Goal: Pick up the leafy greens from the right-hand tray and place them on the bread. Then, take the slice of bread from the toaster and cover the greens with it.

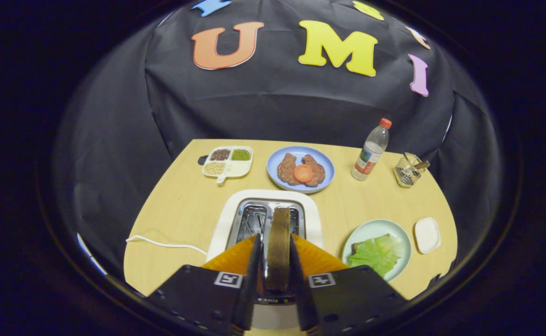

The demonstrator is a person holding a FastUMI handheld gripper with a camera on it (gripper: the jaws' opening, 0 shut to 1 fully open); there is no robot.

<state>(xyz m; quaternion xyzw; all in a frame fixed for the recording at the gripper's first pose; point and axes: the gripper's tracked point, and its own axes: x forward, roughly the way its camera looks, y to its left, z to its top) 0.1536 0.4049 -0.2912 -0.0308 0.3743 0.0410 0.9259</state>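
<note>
The desk (174, 210) carries a white toaster (228, 219) at its near middle. The gripper (276, 261) sits above the toaster, both fingers clamped on a slice of bread (280, 242) standing upright in the slot. At four o'clock from the toaster, a pale green plate (371, 228) holds the leafy greens (378, 252) lying on bread. At twelve o'clock is a blue plate (277, 161) of meat; at one o'clock, a bottle (371, 151).
</note>
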